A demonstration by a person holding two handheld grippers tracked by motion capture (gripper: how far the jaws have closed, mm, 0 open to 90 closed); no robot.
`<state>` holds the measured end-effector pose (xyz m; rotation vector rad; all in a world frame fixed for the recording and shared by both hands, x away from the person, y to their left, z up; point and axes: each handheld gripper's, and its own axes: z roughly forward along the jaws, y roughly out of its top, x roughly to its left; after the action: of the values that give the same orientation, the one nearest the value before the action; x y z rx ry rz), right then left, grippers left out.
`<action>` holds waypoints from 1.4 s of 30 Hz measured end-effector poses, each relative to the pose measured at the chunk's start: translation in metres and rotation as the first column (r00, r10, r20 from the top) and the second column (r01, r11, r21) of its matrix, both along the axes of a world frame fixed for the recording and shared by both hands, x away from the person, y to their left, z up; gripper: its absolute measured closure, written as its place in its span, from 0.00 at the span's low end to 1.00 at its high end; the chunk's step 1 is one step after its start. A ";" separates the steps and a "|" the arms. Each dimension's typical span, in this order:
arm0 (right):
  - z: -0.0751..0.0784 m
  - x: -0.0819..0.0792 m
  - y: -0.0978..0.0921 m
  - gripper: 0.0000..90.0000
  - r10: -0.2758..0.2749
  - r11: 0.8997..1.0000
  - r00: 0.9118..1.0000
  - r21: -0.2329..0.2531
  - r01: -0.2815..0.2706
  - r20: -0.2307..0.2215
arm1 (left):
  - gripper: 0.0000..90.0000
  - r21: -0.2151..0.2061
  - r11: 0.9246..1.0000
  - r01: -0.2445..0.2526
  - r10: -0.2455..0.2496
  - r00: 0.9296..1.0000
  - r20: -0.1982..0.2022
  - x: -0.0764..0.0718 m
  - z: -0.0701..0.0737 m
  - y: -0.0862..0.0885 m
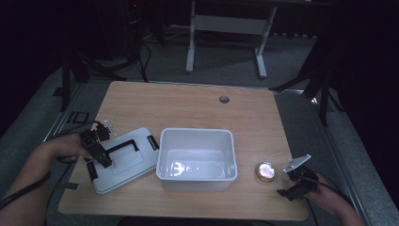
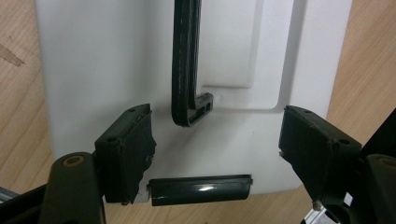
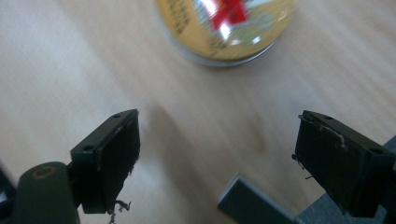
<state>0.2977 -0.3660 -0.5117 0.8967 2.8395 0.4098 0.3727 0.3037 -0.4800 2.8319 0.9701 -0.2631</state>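
Lying flat on the table's left side, the white lid touches the left wall of the open white bin, its black handle folded down. Left gripper hovers over the lid, jaws spread wide and empty, astride the handle's end and above a black latch. Risk: closing here may pinch only the slick flat plastic and slip, or snag the latch. Right gripper, likewise agape, sits near the round gold tin; a careless sweep could send it rolling off the table.
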 end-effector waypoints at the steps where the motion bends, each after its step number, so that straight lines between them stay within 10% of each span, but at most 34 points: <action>1: 0.001 0.000 0.002 0.15 0.019 0.999 1.000 -0.033 -0.019 -0.017 | 0.28 0.002 1.000 0.001 -0.001 1.000 0.000 0.000 0.000 0.000; 9: 0.008 0.004 0.016 0.18 0.123 0.970 0.989 -0.202 -0.137 -0.084 | 0.28 0.003 1.000 0.004 -0.004 1.000 -0.009 -0.001 0.001 -0.001; 14: 0.008 0.003 0.025 0.19 0.136 0.944 0.969 -0.269 -0.189 -0.204 | 0.28 0.018 1.000 0.005 -0.005 1.000 -0.016 -0.001 0.000 0.000; 42: 0.034 0.032 0.040 0.14 0.186 0.961 0.981 -0.197 -0.194 -0.059 | 0.28 0.006 1.000 0.026 -0.026 1.000 -0.008 -0.001 0.007 -0.004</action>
<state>0.3295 -0.3263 -0.4776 0.6032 2.9474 0.1202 0.3712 0.2996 -0.4730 2.8526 0.9375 -0.2745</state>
